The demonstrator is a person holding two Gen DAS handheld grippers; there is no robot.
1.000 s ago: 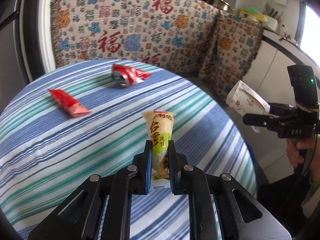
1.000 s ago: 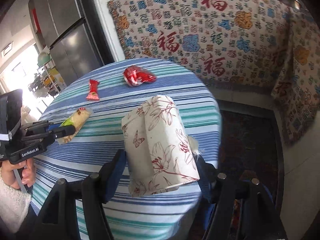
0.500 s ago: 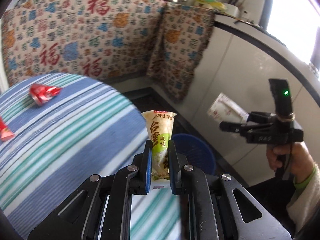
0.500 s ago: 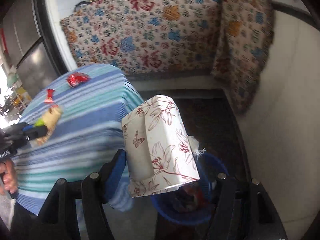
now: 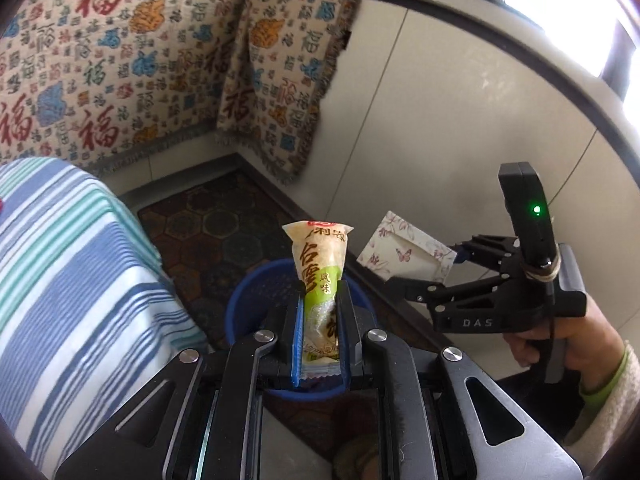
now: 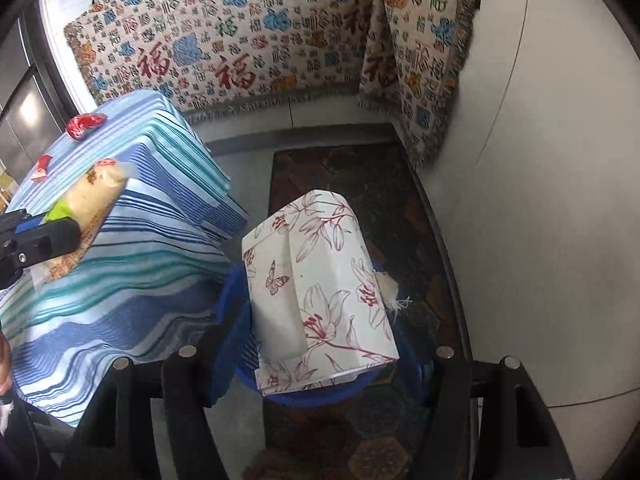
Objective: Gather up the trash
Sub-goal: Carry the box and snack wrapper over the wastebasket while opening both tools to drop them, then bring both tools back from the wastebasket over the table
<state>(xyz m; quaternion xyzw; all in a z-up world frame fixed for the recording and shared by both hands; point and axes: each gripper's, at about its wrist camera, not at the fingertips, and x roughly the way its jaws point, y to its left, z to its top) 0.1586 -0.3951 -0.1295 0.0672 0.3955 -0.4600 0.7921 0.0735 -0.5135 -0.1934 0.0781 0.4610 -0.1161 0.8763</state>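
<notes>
My left gripper point(image 5: 320, 292) is shut on a yellow-green snack wrapper point(image 5: 320, 252) that stands upright between its pads, right over a blue bin point(image 5: 248, 304) on the floor. The right gripper point(image 5: 424, 268), held by a hand, hangs just to the right of the bin. In the right wrist view, my right gripper point(image 6: 324, 344) is shut on a white floral paper box point(image 6: 320, 280), tilted above the blue bin point(image 6: 304, 398). The left gripper point(image 6: 60, 232) and its wrapper point(image 6: 92, 200) show at the left. A crumpled red wrapper point(image 6: 84, 125) and a small red packet point(image 6: 41, 168) lie on the striped table point(image 6: 140, 280).
The bin stands between the table's edge and a white cabinet wall point(image 6: 540, 200). A dark hexagon-patterned mat point(image 6: 360, 184) covers the floor. A cloth printed with red characters point(image 5: 120, 60) drapes the furniture behind. A person's hand and sleeve point(image 5: 592, 364) are at the right.
Both grippers have swung off the table to the right and now hang over the blue bin. Each keeps the same hold: the wrapper in the left, the floral box in the right.
</notes>
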